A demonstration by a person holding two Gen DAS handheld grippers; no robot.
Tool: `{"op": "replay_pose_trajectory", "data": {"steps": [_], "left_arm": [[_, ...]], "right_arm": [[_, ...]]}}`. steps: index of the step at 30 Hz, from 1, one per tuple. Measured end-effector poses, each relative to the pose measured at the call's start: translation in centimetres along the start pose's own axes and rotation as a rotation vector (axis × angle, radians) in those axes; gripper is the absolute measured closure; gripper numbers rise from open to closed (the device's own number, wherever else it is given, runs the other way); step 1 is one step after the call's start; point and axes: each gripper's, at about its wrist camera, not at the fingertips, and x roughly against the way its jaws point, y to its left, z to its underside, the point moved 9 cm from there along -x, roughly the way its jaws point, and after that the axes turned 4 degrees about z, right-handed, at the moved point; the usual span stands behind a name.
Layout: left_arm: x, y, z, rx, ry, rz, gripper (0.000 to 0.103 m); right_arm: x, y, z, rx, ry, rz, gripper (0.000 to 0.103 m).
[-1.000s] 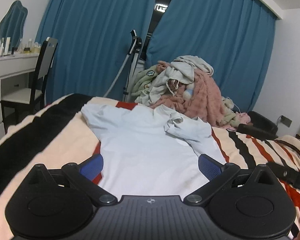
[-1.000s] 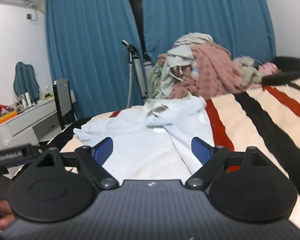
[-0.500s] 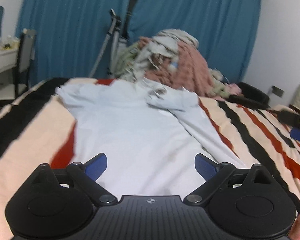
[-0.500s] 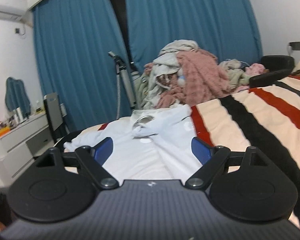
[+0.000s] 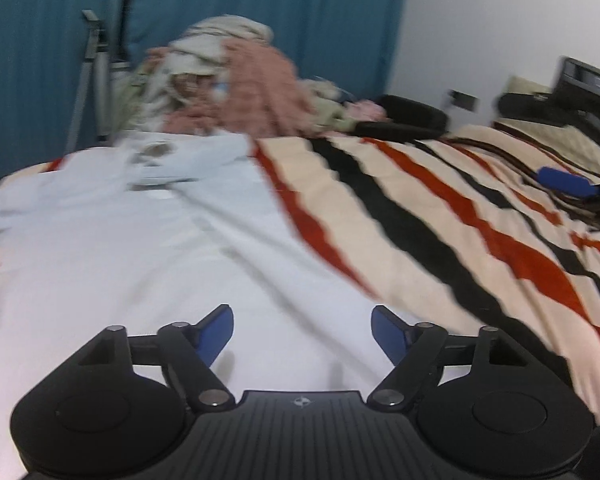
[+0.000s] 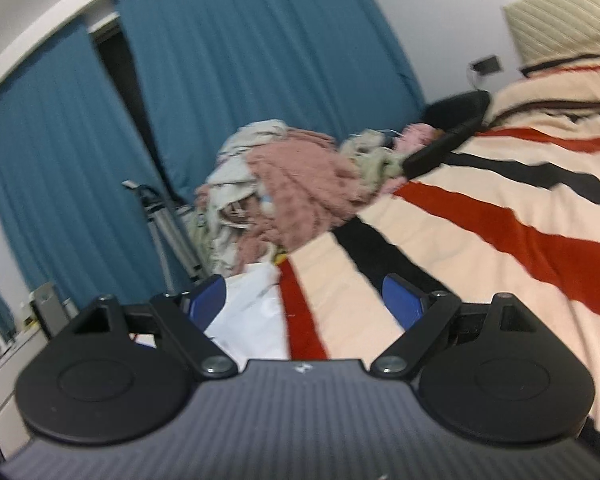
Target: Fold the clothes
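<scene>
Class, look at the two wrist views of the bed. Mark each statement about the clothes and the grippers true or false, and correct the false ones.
1. A white shirt lies spread on the striped blanket. True.
2. The left gripper is clamped shut on the shirt. False: its jaws are closing but apart, above the cloth.
3. A pile of clothes sits at the bed's far end. True.
4. The curtains are red. False: they are blue.
5. The right gripper holds a sock. False: its jaws are open and empty.
</scene>
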Motion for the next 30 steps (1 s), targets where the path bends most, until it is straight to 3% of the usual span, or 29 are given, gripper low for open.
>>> {"op": "replay_pose_trajectory", "data": {"steps": [6,11,13,19,26,27,28,30], "left_arm": [[-4.0,-8.1,0.4,-0.119,0.032,0.162,0.05],[-6.4,-12.7,3.1,-0.286,0.076,0.281,0.073],[-7.0,-14.1,4.3,-0.369,0.083,0.32,0.077],[-9.9,-14.0,6.8,-0.377,0.167,0.323,0.076],[-10.6,-14.0,8.1,-0.428,0.174,0.314,0.07],[-10.6,-13.9,8.2,-0.429,0.174,0.315,0.072],[-10.6,-13.7,8.2,-0.425,0.169,0.314,0.082],[-10.4,-13.4,8.1,-0.408,0.159,0.309,0.091]], "right_arm": [[0.8,-2.6,-1.4,-0.062,-0.031,0.009,0.016],[1.0,-3.3,-1.7,-0.055,-0.05,0.018,0.016],[0.9,-3.6,-1.7,-0.065,-0.049,0.017,0.016],[0.3,-3.4,-1.0,-0.077,-0.024,0.013,0.016],[0.1,-3.0,-0.5,-0.066,-0.015,0.019,0.016],[0.1,-2.9,-0.5,-0.06,-0.015,0.022,0.016],[0.0,-2.9,-0.4,-0.051,-0.015,0.029,0.016],[0.1,-2.9,-0.4,-0.043,-0.025,0.042,0.016]]}}
